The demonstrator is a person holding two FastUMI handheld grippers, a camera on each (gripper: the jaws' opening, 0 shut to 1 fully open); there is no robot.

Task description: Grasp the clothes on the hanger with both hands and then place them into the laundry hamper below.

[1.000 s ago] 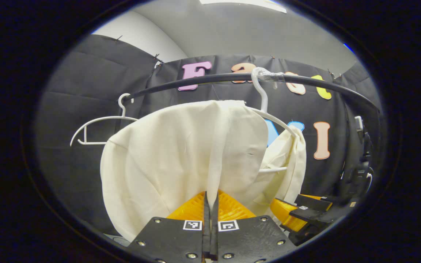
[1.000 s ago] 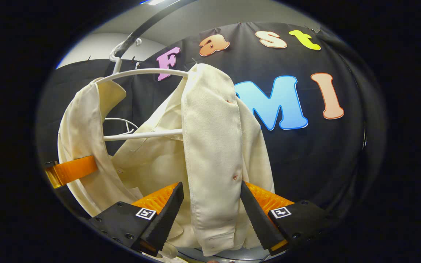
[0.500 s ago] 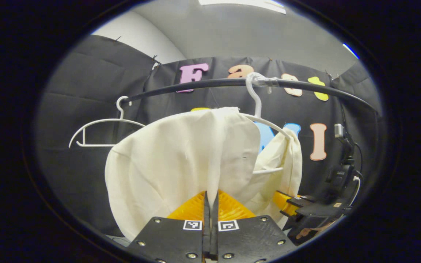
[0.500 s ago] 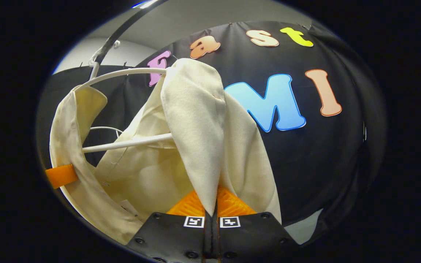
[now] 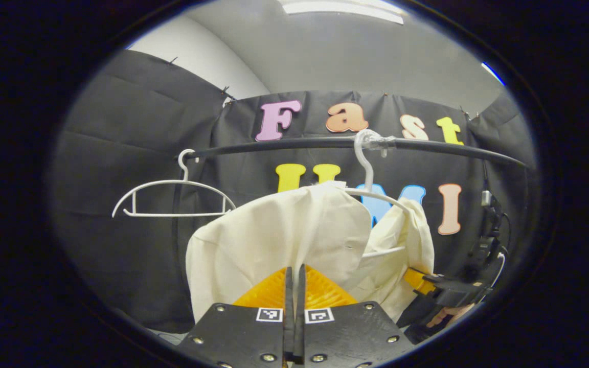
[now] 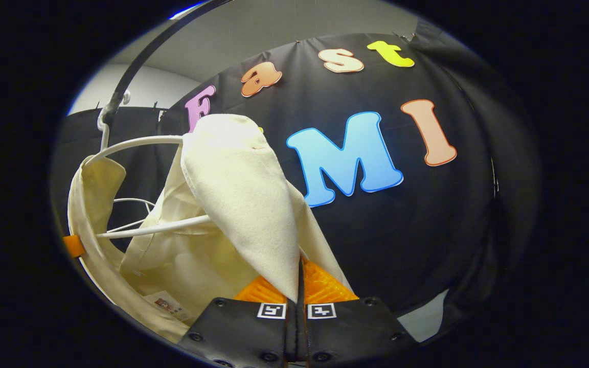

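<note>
While the cream garment [image 5: 279, 235] hangs from a white hanger [image 5: 371, 191] on the black rail [image 5: 294, 147], both tools grip it from below. Left gripper view, left to right: an empty white hanger [image 5: 172, 197] hangs on the rail; beside it the garment drapes down, a fold running into the left tool [image 5: 294, 286], whose fingers are pressed together on the cloth; farther right the right tool [image 5: 445, 291] and a hand [image 5: 440, 317] sit at the garment's lower edge. Right gripper view, left to right: the hanger's arm [image 6: 136, 145] carries the collar [image 6: 90, 204]; a tapering fold [image 6: 253, 204] descends into the right tool [image 6: 298, 291], pinched shut on it, directly beneath the cloth.
</note>
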